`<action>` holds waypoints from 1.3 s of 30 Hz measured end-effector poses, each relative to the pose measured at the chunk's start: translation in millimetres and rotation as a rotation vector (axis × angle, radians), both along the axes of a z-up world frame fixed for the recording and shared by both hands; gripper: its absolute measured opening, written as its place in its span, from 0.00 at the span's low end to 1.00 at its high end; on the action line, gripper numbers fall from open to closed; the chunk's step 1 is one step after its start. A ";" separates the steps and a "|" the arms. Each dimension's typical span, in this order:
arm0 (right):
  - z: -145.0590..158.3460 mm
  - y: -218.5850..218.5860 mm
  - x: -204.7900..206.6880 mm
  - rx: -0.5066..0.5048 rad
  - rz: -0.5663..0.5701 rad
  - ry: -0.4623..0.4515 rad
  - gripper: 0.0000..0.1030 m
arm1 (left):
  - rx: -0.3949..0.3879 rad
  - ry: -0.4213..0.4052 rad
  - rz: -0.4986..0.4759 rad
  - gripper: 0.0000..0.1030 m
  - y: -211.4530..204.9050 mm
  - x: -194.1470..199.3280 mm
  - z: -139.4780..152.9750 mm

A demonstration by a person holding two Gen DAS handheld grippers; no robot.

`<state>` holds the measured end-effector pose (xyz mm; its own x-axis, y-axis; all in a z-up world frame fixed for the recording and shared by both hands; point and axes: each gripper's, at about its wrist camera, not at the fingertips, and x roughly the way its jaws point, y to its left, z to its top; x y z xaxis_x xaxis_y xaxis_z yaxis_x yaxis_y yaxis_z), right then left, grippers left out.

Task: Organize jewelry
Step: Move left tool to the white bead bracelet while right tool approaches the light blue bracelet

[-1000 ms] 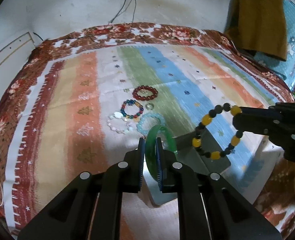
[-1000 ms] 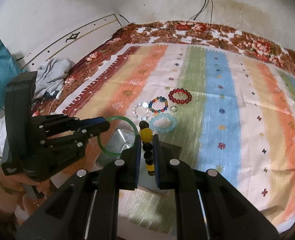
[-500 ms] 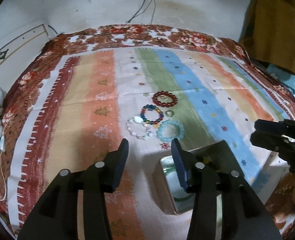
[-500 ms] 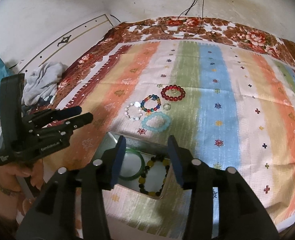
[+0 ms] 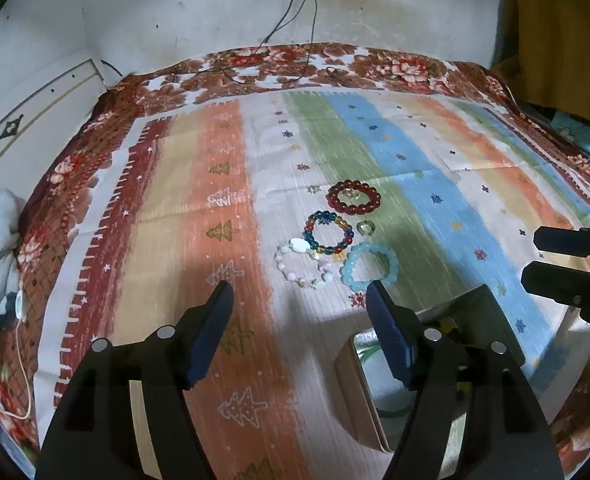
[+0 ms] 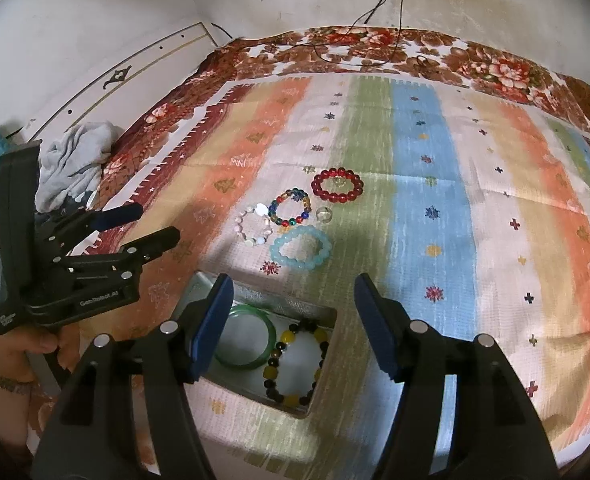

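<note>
Both grippers, left (image 5: 299, 300) and right (image 6: 291, 296), fingers just spread, empty. Green bangle (image 6: 247, 338), yellow-black bracelet (image 6: 295, 360) inside tin (image 6: 203, 280). Four bracelets (image 6: 299, 248) on bed. Risk: clustered beads snag neighbour during next pick.

The bedspread (image 6: 435, 200) at the centre of the frame has orange, green, blue and cream stripes with small stars and a brown floral border. On it lie a dark red bracelet (image 6: 337, 185), a multicoloured one (image 6: 290, 207), a pale blue one (image 6: 300, 247) and a white one (image 6: 255, 226). At lower centre, a silver tin (image 6: 319, 316) holds a green bangle (image 6: 245, 336) and a black-and-yellow bracelet (image 6: 295, 360).
</note>
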<state>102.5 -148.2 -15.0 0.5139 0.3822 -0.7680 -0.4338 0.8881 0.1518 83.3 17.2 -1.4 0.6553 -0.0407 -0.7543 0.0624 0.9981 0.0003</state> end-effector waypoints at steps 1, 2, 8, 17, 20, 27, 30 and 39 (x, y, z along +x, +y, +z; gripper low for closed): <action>-1.3 -0.3 2.8 0.000 -0.005 0.002 0.62 | 0.003 0.002 0.002 0.67 0.4 1.7 -0.8; -2.9 -1.3 5.5 -0.001 -0.010 0.006 0.62 | 0.006 0.003 0.004 0.67 0.4 3.5 -1.1; -3.5 -3.3 14.4 0.030 -0.018 0.018 0.68 | 0.008 -0.010 0.002 0.70 -1.1 10.8 0.2; -9.5 -1.0 30.0 -0.030 -0.050 -0.014 0.76 | 0.023 -0.020 0.014 0.76 -0.8 22.3 -1.0; -13.1 -0.4 36.3 -0.037 -0.052 -0.008 0.77 | 0.032 -0.016 0.017 0.77 -0.9 24.4 -1.8; -19.1 1.9 44.1 -0.050 -0.051 0.004 0.83 | 0.033 -0.004 0.031 0.77 3.0 31.8 -6.1; -20.5 2.2 47.2 -0.052 -0.054 0.004 0.83 | 0.035 -0.007 0.034 0.78 3.5 33.5 -6.0; -20.7 7.3 64.8 -0.076 -0.053 0.014 0.83 | 0.021 0.024 0.034 0.78 8.1 41.2 -13.4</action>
